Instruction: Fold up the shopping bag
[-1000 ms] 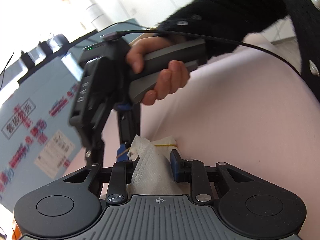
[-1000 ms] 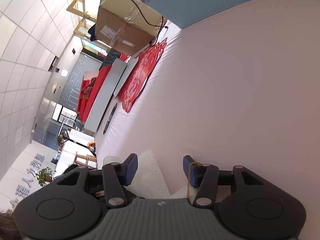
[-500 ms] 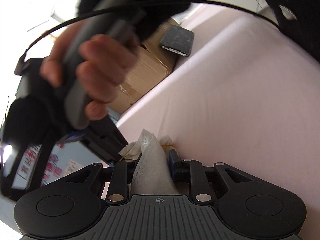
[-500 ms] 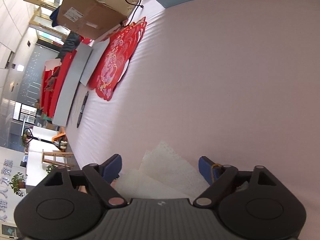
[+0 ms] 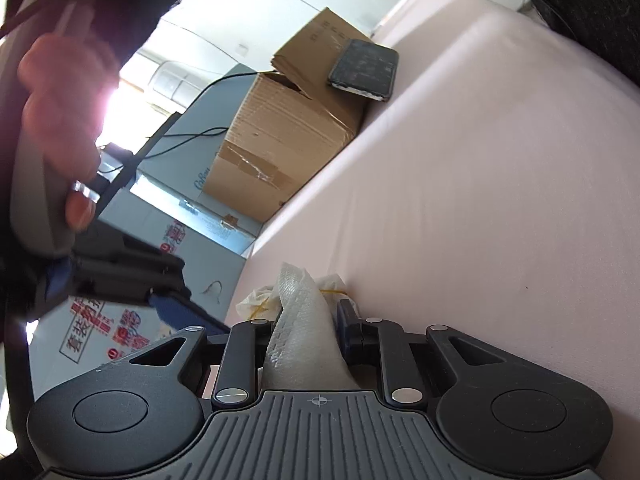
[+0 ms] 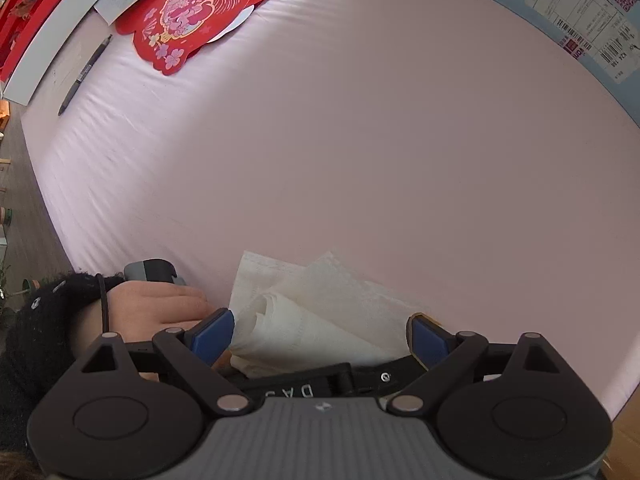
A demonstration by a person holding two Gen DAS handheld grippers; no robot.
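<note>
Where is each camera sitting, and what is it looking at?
Left wrist: sits on the left hand-held gripper, looking along its fingers, shut on the white bag, toward a cardboard box and a phone; a hand with the other gripper shows at left.
Right wrist: sits on the right hand-held gripper, jaws wide, looking down at the pink table, red paper cutout and pen; the other hand shows.
Shared: the white bag and pink table.

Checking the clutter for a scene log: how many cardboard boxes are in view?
1. The cardboard box stands at the far edge of the pink table in the left wrist view, a phone lying on top. Others may be hidden.
</note>
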